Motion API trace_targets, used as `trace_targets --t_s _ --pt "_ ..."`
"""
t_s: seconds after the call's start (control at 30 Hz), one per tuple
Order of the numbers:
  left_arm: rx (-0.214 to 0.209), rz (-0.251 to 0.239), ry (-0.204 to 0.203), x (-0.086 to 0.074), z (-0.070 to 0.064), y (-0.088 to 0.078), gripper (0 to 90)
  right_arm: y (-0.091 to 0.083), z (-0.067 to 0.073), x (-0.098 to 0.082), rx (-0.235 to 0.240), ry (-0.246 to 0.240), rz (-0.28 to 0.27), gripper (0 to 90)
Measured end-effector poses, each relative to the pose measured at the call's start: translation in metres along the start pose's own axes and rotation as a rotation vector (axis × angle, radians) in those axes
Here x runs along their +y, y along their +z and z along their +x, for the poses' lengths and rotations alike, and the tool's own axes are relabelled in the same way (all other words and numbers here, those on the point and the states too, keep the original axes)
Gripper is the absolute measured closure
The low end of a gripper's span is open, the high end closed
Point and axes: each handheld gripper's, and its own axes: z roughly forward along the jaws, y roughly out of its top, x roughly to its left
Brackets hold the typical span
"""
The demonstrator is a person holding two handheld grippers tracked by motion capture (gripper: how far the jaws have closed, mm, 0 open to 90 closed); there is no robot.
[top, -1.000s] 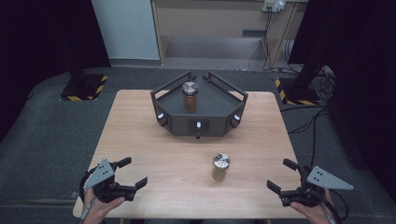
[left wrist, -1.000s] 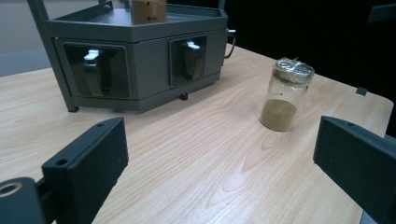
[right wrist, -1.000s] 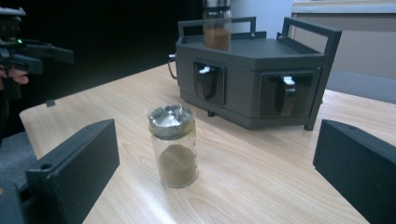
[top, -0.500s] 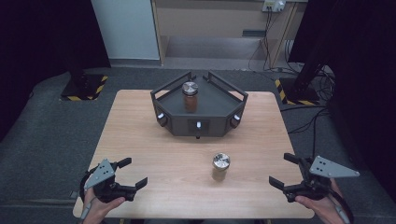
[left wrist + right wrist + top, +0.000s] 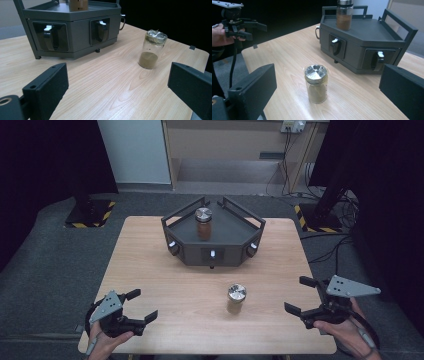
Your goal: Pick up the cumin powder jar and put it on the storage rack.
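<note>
Glass jar (image 5: pixel 236 298) (metal lid), wooden table (image 5: pixel 150 265)

You have a pale wood-grain counter (image 5: pixel 150 270) with rounded corners, standing on grey carpeted floor (image 5: pixel 45 265). Toward its far edge, about midway across, sits a dark grey angular rack (image 5: pixel 220 245) with raised rails and three knobbed fronts facing you; a brown-filled jar (image 5: pixel 203 223) stands on its top deck, not on the wood itself. Nearer you and well apart from the rack, a glass jar with a silver lid (image 5: pixel 236 298) stands upright on the counter, partly filled with tan powder.
</note>
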Motion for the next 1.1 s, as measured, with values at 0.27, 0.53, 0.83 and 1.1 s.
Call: trace_targets --t_s 0.27,0.53,0.83,1.1 --pt "-0.002 0.003 -0.002 0.0 0.0 0.0 2.3 0.012 -0.001 0.01 0.016 -0.011 0.029 2.1" --pt "-0.008 0.014 0.006 0.001 0.0 0.002 2.3 0.03 -0.005 0.013 0.04 -0.009 0.061 3.1" --pt "-0.013 0.014 0.008 0.001 0.0 0.002 2.3 0.051 -0.009 0.013 0.065 -0.008 0.097 3.2" --pt "-0.02 0.018 0.013 0.002 0.0 0.003 2.3 0.076 -0.011 0.008 0.079 -0.004 0.129 3.5"
